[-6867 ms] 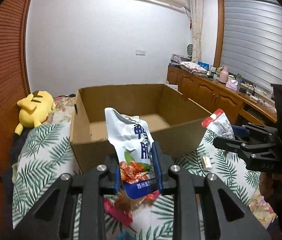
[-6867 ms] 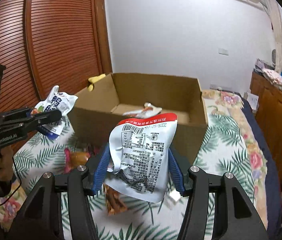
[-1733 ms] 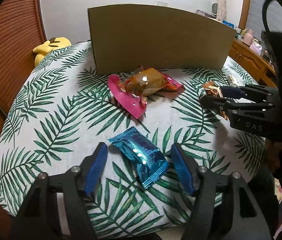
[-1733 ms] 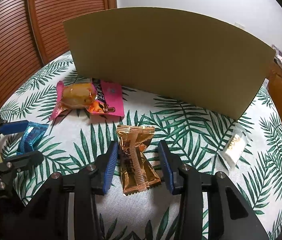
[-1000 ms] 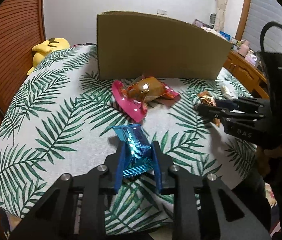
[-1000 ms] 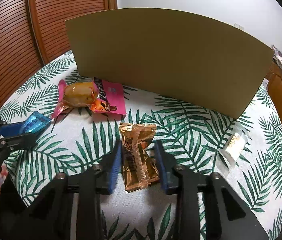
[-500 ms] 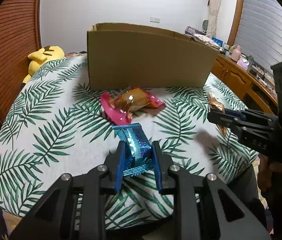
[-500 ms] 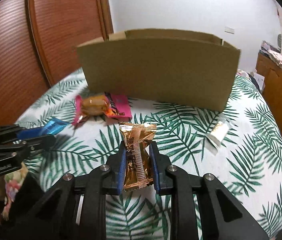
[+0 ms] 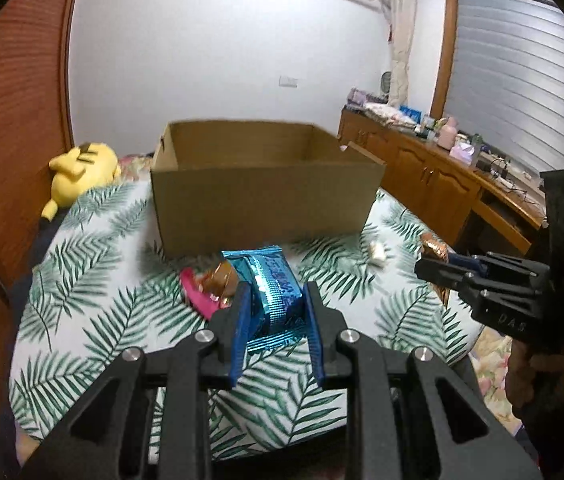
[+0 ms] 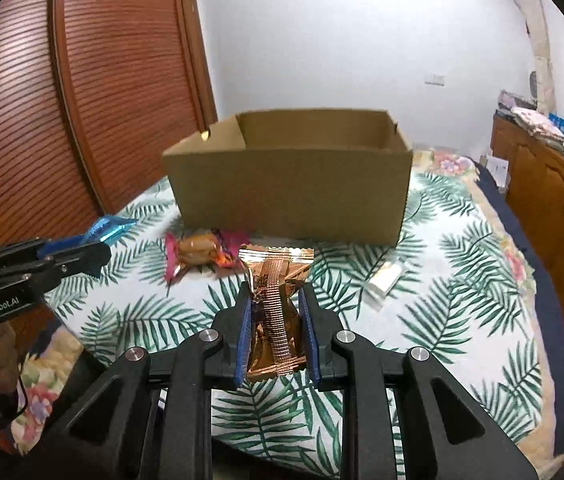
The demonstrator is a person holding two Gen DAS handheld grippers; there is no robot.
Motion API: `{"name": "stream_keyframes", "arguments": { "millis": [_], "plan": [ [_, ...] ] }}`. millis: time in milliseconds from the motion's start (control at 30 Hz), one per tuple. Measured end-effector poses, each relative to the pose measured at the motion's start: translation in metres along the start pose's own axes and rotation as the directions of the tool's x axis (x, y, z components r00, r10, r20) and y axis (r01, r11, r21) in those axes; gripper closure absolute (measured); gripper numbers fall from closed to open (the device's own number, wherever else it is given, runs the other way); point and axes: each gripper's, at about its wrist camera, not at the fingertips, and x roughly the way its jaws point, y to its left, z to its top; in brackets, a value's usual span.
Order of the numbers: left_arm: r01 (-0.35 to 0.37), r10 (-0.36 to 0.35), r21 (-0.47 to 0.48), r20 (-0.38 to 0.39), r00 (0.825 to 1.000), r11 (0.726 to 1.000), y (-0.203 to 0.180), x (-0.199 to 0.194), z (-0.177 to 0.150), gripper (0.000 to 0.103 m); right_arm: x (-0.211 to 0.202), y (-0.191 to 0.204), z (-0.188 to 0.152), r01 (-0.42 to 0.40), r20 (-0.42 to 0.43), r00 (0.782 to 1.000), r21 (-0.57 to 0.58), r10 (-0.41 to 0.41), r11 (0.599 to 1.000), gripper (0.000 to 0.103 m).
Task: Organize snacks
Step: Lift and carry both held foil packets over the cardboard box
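**Both Grippers Loaded: Box Lies at 12 O'Clock of Each**

The left gripper (image 9: 274,312) has its jaws closed on the blue foil snack (image 9: 276,286); the packet's long axis runs forward along the fingers, toward 12 o'clock. The right gripper (image 10: 276,320) has its jaws closed on the gold foil snack (image 10: 276,280), which stands upright, long axis also at 12 o'clock.

Beyond each held packet, the open cardboard box (image 10: 289,196) stands on the palm-print bedcover (image 10: 461,280), directly ahead of both grippers. Neither gripper appears clearly nearer to it.

On the cover, between the jaws and the box wall, lie the pink-wrapped snack (image 10: 202,254) at 11 o'clock of the right gripper and the small white packet (image 10: 383,278) at 1 o'clock.

Judgement: the coming move is a forward carry over the near box wall, then release
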Motion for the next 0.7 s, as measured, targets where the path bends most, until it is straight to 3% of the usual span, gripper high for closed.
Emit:
{"name": "stream_keyframes", "arguments": {
  "millis": [367,700],
  "plan": [
    [0.011,-0.013,0.029,0.045,0.999,1.000,-0.007,-0.011,0.039,0.080,-0.027,0.000,0.024,0.009,0.071,0.997,-0.025,-0.007,1.000,0.082],
    [-0.028,0.023,0.076,0.064,0.998,0.997,0.006,0.017,0.089,0.080,-0.007,-0.008,0.064,0.029,0.109,0.994,-0.062,-0.022,0.998,0.082]
  ]
}}
